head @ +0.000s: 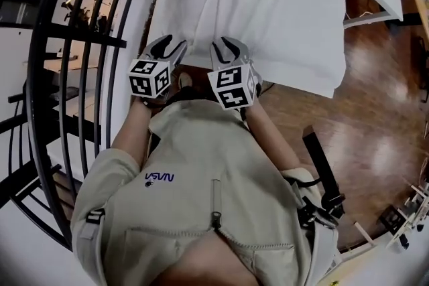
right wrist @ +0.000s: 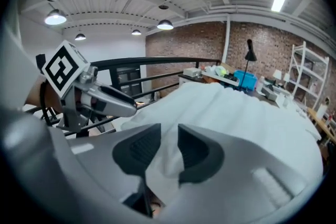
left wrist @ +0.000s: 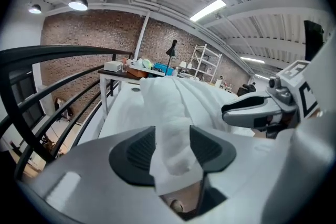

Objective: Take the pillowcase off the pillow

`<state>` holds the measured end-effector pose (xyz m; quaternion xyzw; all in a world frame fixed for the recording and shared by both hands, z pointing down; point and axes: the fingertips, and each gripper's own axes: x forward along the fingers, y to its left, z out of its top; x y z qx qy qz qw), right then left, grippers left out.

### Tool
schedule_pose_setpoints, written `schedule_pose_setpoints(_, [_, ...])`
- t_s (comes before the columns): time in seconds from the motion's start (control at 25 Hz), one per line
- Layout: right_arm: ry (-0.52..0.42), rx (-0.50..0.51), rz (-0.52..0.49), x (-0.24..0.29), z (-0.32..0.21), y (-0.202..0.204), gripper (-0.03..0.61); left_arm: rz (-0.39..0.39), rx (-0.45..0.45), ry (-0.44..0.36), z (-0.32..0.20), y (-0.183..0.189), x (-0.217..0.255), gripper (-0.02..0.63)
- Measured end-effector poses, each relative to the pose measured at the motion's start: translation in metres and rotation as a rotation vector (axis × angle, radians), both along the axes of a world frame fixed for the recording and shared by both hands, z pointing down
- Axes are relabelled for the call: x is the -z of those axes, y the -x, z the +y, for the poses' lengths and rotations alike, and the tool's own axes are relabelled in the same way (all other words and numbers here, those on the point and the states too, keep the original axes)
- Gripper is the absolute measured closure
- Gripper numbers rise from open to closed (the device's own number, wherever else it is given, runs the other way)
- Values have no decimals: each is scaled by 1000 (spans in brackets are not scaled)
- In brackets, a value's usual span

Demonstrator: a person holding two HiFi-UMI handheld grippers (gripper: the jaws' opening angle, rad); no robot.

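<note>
Forearms extend forward together; left gripper and right gripper each pinch pillowcase edge between fingers.

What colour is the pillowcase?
Plain white. The pillowcase shows best in the head view.

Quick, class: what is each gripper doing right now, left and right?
Left gripper: closed on a bunched fold of the white pillowcase.
Right gripper: closed on a fold of the pillowcase too.

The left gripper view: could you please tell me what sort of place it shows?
Probably a loft-style workshop or lab: brick wall, hanging lamp, metal shelving and a cluttered workbench.
</note>
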<state>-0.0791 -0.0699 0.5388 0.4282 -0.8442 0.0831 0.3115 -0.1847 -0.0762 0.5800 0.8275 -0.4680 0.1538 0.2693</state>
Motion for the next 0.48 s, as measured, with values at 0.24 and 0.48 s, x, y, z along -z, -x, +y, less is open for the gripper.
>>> schedule_pose_setpoints(0.24, [54,64,132,-32,22,25,457,92,-67,113,11,-19,-22,380])
schedule_pose_setpoints(0.48, [63,-22,251,-63,16,30,492,57,-181,124,11,-28,-28,559])
